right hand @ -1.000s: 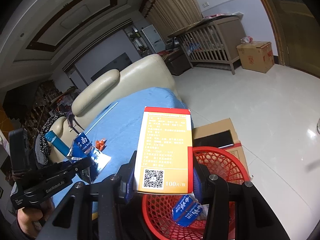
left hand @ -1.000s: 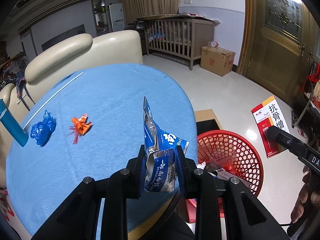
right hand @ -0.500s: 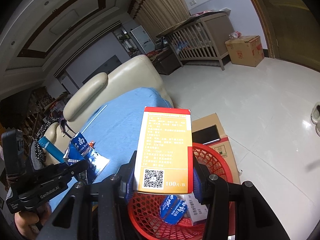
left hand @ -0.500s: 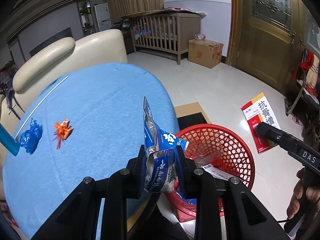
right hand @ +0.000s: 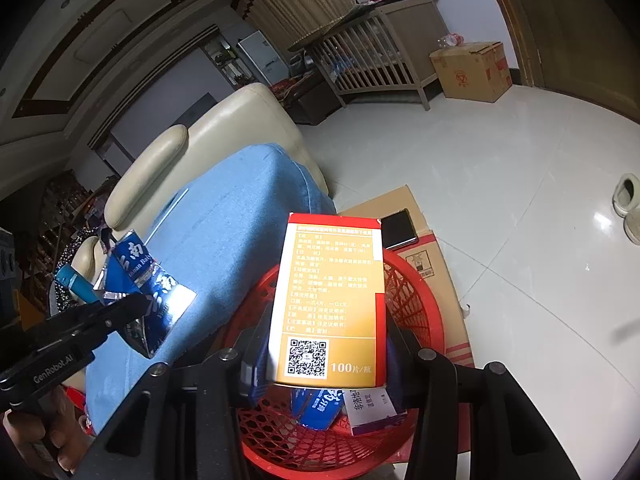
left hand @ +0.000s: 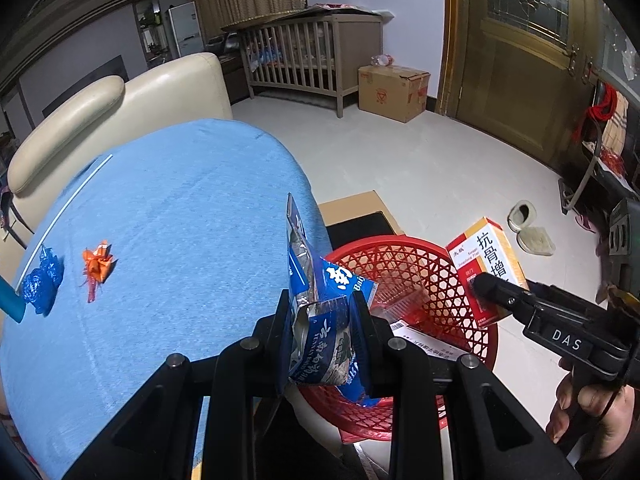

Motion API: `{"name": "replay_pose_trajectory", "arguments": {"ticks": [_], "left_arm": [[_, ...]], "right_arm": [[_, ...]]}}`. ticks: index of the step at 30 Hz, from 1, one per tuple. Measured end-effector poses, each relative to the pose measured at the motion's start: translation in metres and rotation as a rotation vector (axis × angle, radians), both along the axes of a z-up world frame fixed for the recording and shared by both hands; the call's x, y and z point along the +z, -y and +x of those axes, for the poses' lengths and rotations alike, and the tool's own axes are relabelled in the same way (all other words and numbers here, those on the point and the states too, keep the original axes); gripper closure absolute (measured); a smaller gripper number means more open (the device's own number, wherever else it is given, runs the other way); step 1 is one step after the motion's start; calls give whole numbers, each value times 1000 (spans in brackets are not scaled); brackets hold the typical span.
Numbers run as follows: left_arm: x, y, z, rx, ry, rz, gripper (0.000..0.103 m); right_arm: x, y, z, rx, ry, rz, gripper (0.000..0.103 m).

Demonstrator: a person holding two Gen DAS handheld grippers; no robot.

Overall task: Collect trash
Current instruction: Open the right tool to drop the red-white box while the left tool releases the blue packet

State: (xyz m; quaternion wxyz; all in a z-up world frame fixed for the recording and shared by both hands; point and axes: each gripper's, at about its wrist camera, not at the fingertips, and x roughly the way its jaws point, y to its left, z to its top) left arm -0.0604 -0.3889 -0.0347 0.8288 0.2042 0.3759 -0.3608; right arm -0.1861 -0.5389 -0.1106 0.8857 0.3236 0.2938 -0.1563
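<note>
Trash is held in both grippers above the red basket, which stands on the floor just beside the table's right edge. The left gripper is clamped on a crumpled blue wrapper over the basket's near rim; the right gripper pinches an orange medicine box upright over it. An orange scrap and blue scrap lie near the table's left edge.

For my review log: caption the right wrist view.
Right gripper holds an orange medicine box above the red basket.
</note>
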Motion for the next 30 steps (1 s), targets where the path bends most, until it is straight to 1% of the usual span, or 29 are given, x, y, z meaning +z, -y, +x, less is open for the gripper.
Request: {"name": "replay_pose_trajectory", "arguments": {"ticks": [5, 14, 17, 18, 20, 23, 30], "left_arm": [[-5, 6, -3, -17, -7, 7, 75], [-12, 16, -6, -30, -13, 25, 75], [-13, 20, -8, -33, -14, 30, 75], [-13, 20, -7, -35, -15, 32, 75], [-14, 21, -7, -38, -16, 36, 75], [-17, 21, -4, -39, -20, 43, 75], [-27, 29, -5, -54, -29, 66, 75]], "right_arm": [[4, 0, -2, -4, 3, -19, 54], [-2, 2, -3, -10, -4, -18, 54], [-6, 5, 3, -9, -26, -2, 52], [-9, 6, 5, -13, -39, 2, 48], [-16, 10, 6, -27, -52, 22, 36], [-18, 15, 0, -50, -41, 34, 36], [-8, 27, -17, -104, -8, 27, 36]]}}
